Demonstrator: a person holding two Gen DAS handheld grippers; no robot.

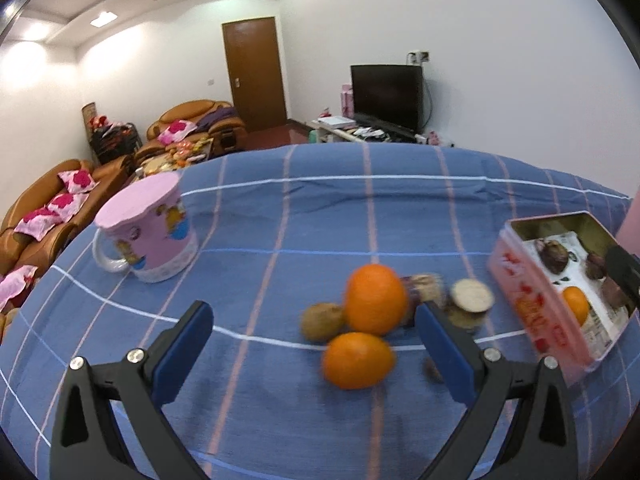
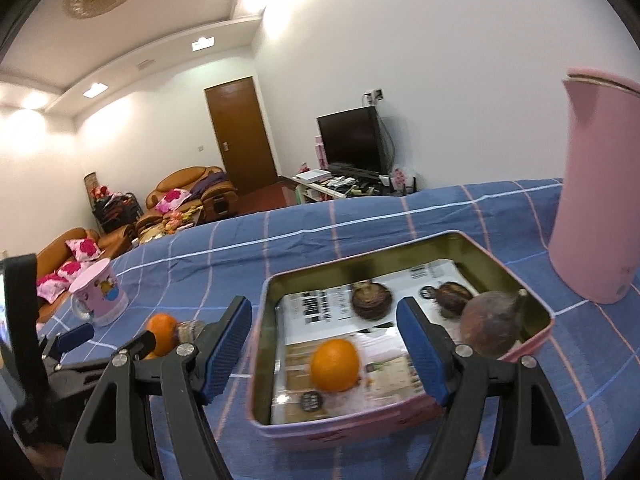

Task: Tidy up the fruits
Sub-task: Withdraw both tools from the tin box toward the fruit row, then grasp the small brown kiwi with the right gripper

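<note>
I see a soft, creased blue cloth (image 1: 280, 216) with thin white and pink check lines covering the surface. My left hand-held gripper (image 1: 314, 344) has black, rigid arms and ribbed blue pads, and its jaws stand wide apart with nothing between the pads. Just ahead of it lies a loose cluster of fruit. 2 oranges, smooth and round, sit together: the upper orange (image 1: 375, 299) and the nearer orange (image 1: 358, 360), touching or nearly so. A dull brown, rough-looking kiwi (image 1: 322, 321) rests against their left side. Behind and right of them are small cut brownish pieces (image 1: 470, 306) with pale flat faces, too blurred for me to name.

On the left of the cloth stands a pink ceramic-looking mug (image 1: 150, 236) with cartoon prints, a white handle and a pink lid.

My right hand-held gripper (image 2: 324, 348) is likewise open and holds nothing; it hangs over a pink rectangular tin (image 2: 400, 420) with rounded corners and a dull golden metal inside. The tin is lined with printed paper. Lying in it I count 1 orange (image 2: 335, 365) near the front, 2 dark, wrinkled round fruits farther back (image 2: 371, 301) (image 2: 454, 298), and 1 larger reddish-brown round fruit (image 2: 490, 324) against the right wall.

A tall, matte pink jug (image 2: 596, 200) with a spout stands on the cloth right of the tin, close beside it but apart.
</note>
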